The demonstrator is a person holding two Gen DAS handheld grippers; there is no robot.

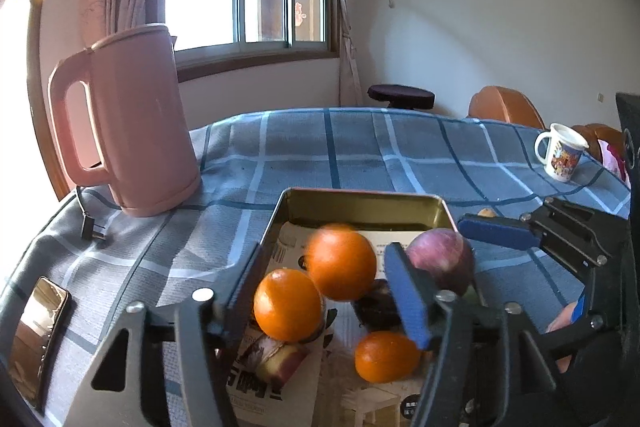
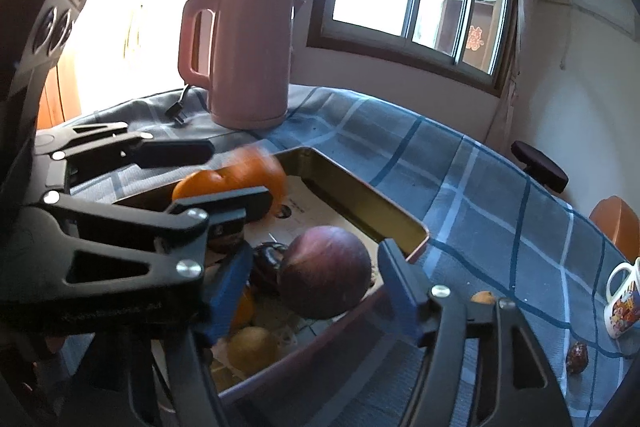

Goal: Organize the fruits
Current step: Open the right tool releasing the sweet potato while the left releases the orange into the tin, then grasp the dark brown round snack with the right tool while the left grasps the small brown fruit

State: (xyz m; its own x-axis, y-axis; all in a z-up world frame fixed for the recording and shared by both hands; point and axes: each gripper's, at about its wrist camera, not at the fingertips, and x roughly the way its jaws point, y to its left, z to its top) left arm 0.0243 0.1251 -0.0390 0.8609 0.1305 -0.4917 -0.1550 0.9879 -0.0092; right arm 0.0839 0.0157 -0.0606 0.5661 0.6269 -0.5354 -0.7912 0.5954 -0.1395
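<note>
Grippers both hovering over tin tray (image 1: 362, 201), jaws spread wide, gripping nothing. Left gripper (image 1: 326, 291) is framing a blurred orange (image 1: 340, 261); two more oranges lying near it. Right gripper (image 2: 312, 291) is straddling the purple apple (image 2: 324, 273) at tray's right. Pink kettle (image 1: 132, 131) standing far left.

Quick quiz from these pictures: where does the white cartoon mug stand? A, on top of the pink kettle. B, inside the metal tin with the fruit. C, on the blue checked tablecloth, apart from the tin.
C: the mug stands alone on the tablecloth, well clear of the tin.
</note>
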